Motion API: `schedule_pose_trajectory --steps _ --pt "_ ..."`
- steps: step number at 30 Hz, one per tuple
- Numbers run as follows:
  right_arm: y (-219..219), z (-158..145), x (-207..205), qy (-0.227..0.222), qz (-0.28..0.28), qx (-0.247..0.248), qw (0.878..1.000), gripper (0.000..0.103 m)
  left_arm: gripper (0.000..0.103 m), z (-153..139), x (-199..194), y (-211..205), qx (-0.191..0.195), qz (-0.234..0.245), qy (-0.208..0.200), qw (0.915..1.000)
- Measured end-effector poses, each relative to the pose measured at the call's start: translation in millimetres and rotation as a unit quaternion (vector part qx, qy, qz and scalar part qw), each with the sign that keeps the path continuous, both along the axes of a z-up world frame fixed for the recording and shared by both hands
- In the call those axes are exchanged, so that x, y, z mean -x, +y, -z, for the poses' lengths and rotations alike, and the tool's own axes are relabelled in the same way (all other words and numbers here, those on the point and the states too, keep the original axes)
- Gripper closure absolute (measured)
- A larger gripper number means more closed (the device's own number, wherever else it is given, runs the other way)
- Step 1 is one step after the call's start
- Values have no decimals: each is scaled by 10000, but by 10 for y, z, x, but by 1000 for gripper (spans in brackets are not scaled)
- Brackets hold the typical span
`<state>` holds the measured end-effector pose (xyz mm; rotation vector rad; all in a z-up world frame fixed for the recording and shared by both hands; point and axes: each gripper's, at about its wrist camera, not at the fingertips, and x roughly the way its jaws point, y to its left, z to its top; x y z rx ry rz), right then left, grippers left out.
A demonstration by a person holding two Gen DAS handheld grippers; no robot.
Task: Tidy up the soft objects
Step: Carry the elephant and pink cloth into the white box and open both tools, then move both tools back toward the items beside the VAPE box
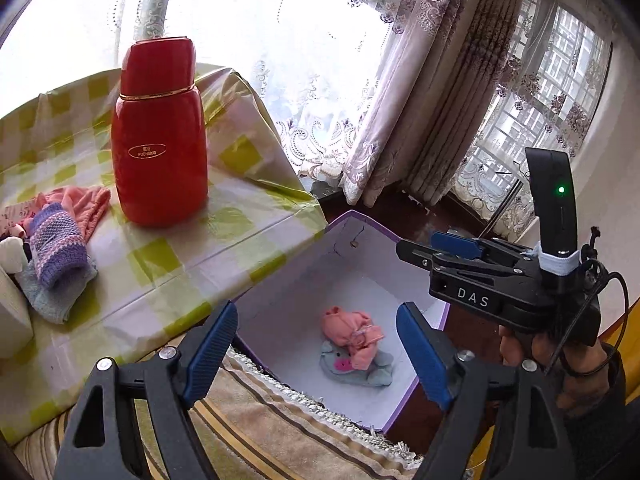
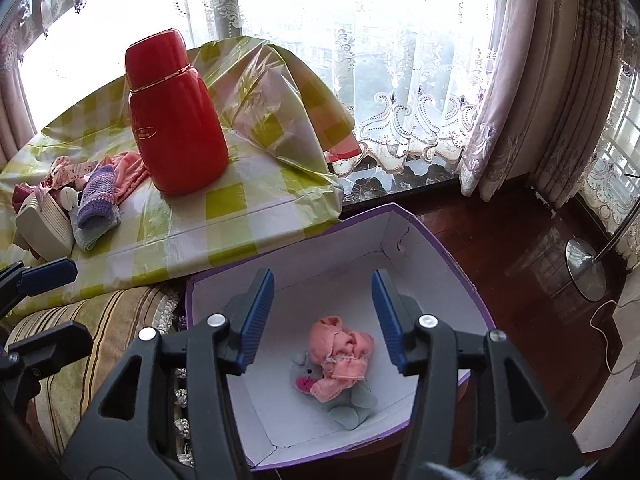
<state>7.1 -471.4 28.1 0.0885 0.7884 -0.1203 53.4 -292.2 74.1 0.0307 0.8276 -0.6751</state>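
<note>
Lace curtains and a bright window back our table and the box beside it.

We hold both grippers over the purple-edged box (image 2: 404,222), left gripper (image 1: 318,354) and right gripper (image 2: 322,318) with jaws apart and empty. A pink cloth (image 2: 340,354) lies on a grey plush toy (image 2: 348,402) on the box floor, so we judge a drop just made. Next we must reach back for the knitted mitten (image 1: 58,246) and pink rags (image 1: 86,200) near the tabletop's left edge, avoiding the red flask (image 1: 160,136), marked "FUCHENG"; the right gripper's body reads "DAS".
</note>
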Motion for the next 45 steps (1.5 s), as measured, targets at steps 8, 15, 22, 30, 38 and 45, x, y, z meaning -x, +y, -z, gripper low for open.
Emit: schedule_pose_trajectory --steps 8,15,22,30,38,45 --pt "254 -76 -62 -41 -303 -60 9995 30 22 -145 62 619 -8 -923 -350 9951" --pt "692 -225 -182 -179 -806 -54 9966 30 38 -322 172 1351 88 -1795 -571 9821" --pt "1170 -288 -406 -225 -1339 -170 9906 30 53 -344 178 2188 286 -2629 -551 9628" --pt "1731 -254 -746 -67 -1874 -239 9820 30 56 -191 42 2893 426 -3269 -375 9434" --pt "2165 -172 -1079 124 -2214 -263 9748 29 57 64 -301 3365 681 -3456 -42 9359" --pt "2407 -81 -1356 256 -2331 -194 9719 28 57 313 -634 3531 829 -3349 300 9381"
